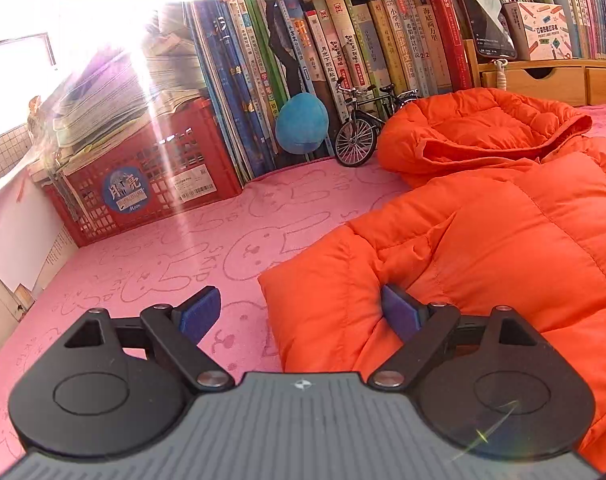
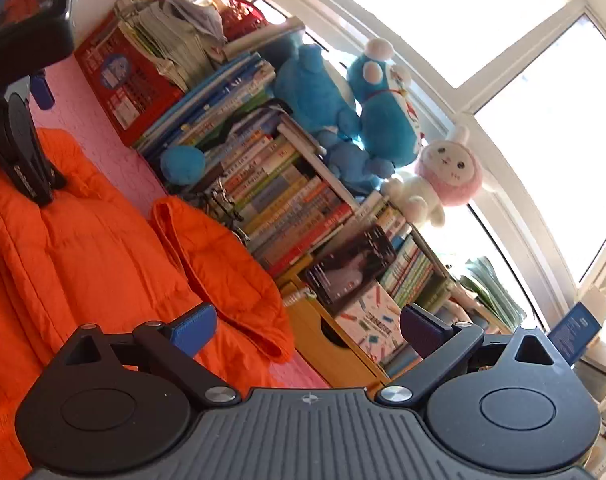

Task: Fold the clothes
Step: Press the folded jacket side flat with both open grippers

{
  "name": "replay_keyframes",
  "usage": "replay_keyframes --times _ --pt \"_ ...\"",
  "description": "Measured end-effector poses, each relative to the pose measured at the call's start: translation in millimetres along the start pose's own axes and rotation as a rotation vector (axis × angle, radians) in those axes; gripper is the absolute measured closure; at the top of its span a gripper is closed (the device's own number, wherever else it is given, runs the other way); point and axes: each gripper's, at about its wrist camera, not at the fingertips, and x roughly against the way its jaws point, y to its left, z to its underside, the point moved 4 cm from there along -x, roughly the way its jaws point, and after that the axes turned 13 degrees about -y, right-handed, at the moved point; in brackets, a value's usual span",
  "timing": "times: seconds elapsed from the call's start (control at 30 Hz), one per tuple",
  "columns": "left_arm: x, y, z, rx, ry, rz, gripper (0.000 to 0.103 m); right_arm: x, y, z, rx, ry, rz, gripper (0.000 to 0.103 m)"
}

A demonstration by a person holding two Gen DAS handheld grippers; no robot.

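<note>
An orange down jacket [image 1: 503, 240] lies spread on a pink rabbit-print worktop [image 1: 163, 248], hood [image 1: 483, 128] toward a row of books [image 1: 363, 52]. The left claw [image 1: 299, 312] stands wide apart over the jacket's near corner, one blue pad [image 1: 399, 312] against the fabric fold, the other pad [image 1: 199, 312] clear above the cloth, nothing clamped. The right claw [image 2: 307, 328] hangs raised and tilted, fingers spread and empty, facing blue plush toys [image 2: 343, 100] and a window. A red crate [image 1: 143, 184] and model bicycle [image 1: 367, 128] sit beside the books
</note>
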Motion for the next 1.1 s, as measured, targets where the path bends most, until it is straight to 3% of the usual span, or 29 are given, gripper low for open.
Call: replay_keyframes --times 0.13,0.3,0.67,0.83,1.1 --pt "-4.0 7.5 2.8 0.055 0.030 0.014 0.013 -46.8 47.5 -35.5 0.022 -0.066 -0.070 0.004" --pt "-8.0 12.9 5.4 0.097 0.050 0.036 0.012 -90.7 54.7 -1.0 -0.096 0.087 -0.117 0.004" --pt "-8.7 11.8 5.3 0.093 0.057 0.038 0.007 -50.6 -50.6 147.7 -0.296 0.421 0.121 0.002" --pt "-7.6 10.2 5.1 0.073 0.052 0.030 0.005 -29.7 -60.1 168.3 -0.300 0.449 0.182 0.001" --pt "-7.3 11.2 5.2 0.075 0.054 0.030 0.004 -24.2 -61.6 170.6 -0.276 0.481 0.211 0.001"
